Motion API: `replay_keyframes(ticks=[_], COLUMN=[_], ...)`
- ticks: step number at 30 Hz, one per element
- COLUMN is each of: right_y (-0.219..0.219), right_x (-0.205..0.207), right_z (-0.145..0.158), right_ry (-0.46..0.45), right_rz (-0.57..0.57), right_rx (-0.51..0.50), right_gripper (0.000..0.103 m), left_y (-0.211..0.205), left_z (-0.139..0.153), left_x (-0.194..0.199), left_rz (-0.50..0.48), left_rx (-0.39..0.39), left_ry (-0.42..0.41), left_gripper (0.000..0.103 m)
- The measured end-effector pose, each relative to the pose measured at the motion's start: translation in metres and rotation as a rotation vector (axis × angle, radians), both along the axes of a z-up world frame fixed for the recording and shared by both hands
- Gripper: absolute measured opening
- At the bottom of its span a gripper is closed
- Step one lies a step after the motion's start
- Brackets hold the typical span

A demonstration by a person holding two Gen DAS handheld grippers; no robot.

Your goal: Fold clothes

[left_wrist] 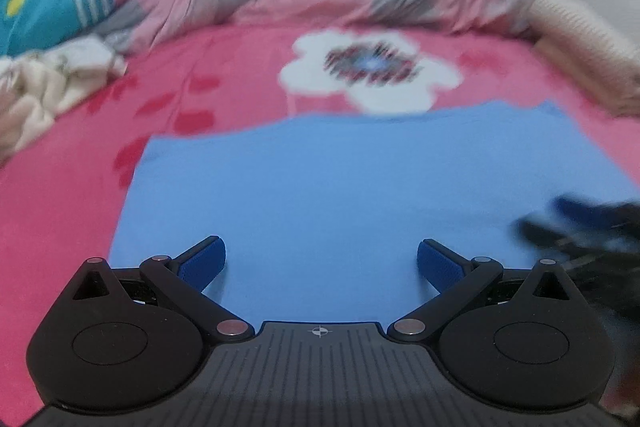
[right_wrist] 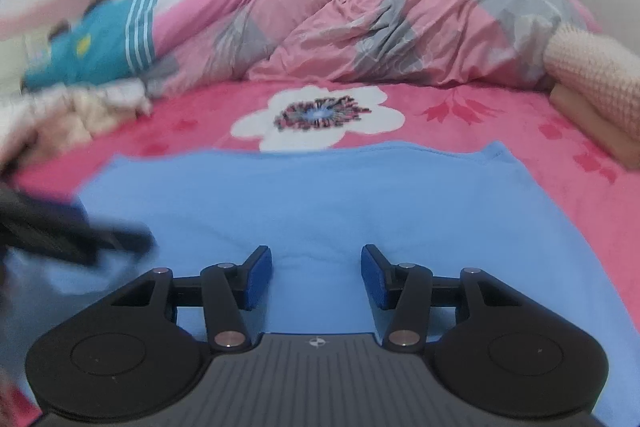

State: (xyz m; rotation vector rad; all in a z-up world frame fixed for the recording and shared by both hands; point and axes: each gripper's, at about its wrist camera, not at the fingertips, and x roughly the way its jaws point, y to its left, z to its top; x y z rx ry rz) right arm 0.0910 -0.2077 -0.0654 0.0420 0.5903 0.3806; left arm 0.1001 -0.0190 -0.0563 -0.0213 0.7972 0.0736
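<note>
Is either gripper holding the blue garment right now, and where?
No. The left gripper and right gripper are both open above the blue garment, with nothing between their fingers.

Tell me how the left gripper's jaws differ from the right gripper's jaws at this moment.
The left gripper has its jaws spread wide, while the right gripper has them open but set closer together. The left gripper's fingers splay outward; the right gripper's fingers stand more nearly parallel. Both are empty and poised over the blue garment on the pink bedspread.
</note>
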Motion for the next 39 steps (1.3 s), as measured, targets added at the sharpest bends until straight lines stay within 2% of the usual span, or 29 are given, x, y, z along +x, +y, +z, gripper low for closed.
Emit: replay_keyframes(ticks=[6, 9, 11, 12, 13, 15, 18, 22, 24, 26, 28, 39], right_y=[-0.045, -0.063, -0.080, -0.090, -0.099, -0.108, -0.098, -0.078, -0.083, -0.097, -0.114, -0.246], right_x=[0.018, 0.040, 0.051, 0.055, 0.056, 0.058, 0.069, 0.107, 0.134, 0.142, 0.130, -0.061], right_z=[0.023, 0.016, 0.006, 0.001, 0.002, 0.010, 0.022, 0.014, 0.001, 0.004, 0.020, 0.194], right_ry=[-0.005, 0.038, 0.082, 0.107, 0.117, 0.118, 0.083, 0.124, 0.164, 0.157, 0.102, -0.360], right_rz=[-0.086, -0.146, -0.194, -0.217, -0.229, -0.272, -0.237, -0.161, -0.198, -0.255, -0.320, -0.666], right_rx=[0.049, -0.004, -0.026, -0.026, 0.007, 0.024, -0.028, -0.046, -0.060, -0.021, -0.014, -0.270], right_gripper=[0.050, 0.048, 0.041, 0.034, 0.030, 0.031, 0.031, 0.030, 0.029, 0.028, 0.028, 0.029], left_y=[0.005, 0.004, 0.006, 0.007, 0.008, 0.008, 0.008, 0.009, 0.009, 0.009, 0.010, 0.012], left_z=[-0.007, -0.009, -0.010, -0.010, -0.011, -0.012, -0.014, -0.014, -0.014, -0.014, -0.015, -0.016], left_x=[-0.011, -0.012, -0.011, -0.011, -0.012, -0.012, -0.014, -0.014, -0.015, -0.015, -0.015, -0.016], left_rz=[-0.007, -0.009, -0.016, -0.018, -0.021, -0.023, -0.025, -0.026, -0.028, -0.029, -0.030, -0.031], left_rx=[-0.031, -0.034, -0.038, -0.042, -0.046, -0.050, -0.051, -0.052, -0.053, -0.056, -0.058, -0.066], left_ry=[-0.061, -0.075, -0.078, -0.080, -0.084, -0.095, -0.109, -0.114, -0.115, -0.116, -0.118, -0.126], left_gripper=[0.103, 0.103, 0.103, 0.103, 0.103, 0.103, 0.103, 0.103, 0.103, 0.103, 0.103, 0.103])
